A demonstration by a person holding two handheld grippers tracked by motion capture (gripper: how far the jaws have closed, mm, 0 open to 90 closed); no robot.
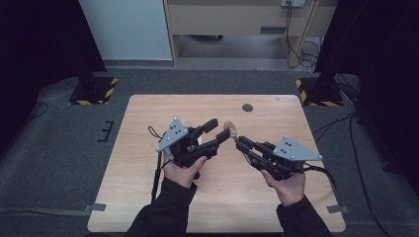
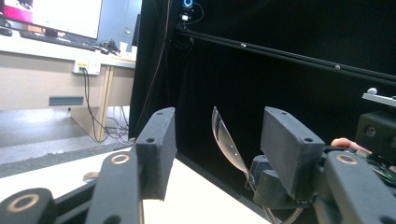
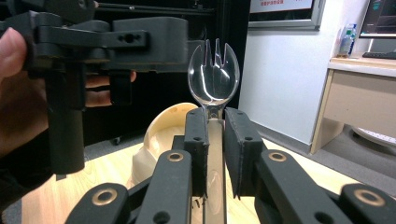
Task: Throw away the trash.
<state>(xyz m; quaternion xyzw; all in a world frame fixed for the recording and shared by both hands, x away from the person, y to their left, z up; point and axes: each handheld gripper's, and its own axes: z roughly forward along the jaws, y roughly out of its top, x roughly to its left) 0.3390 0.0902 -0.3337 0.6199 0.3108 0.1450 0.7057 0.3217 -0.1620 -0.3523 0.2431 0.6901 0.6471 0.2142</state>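
a pale wooden table (image 1: 148, 197) fills the middle of the high view, on grey floor, with a small dark round spot (image 1: 247, 107) near its far edge. two hands come in from the near side, held above the table's middle. the left gripper (image 1: 217, 132) sits left of centre, its jaws spread wide with nothing between them. the right gripper (image 1: 239, 142) is just right of it, jaws closed tight on the handle of a clear plastic spork (image 3: 213, 77). the spork's head sticks out past the jaw tips, pointing toward the left gripper, near the gap of its open jaws. in the right gripper view a cream rounded object (image 3: 161, 135) lies on the table behind the jaws.
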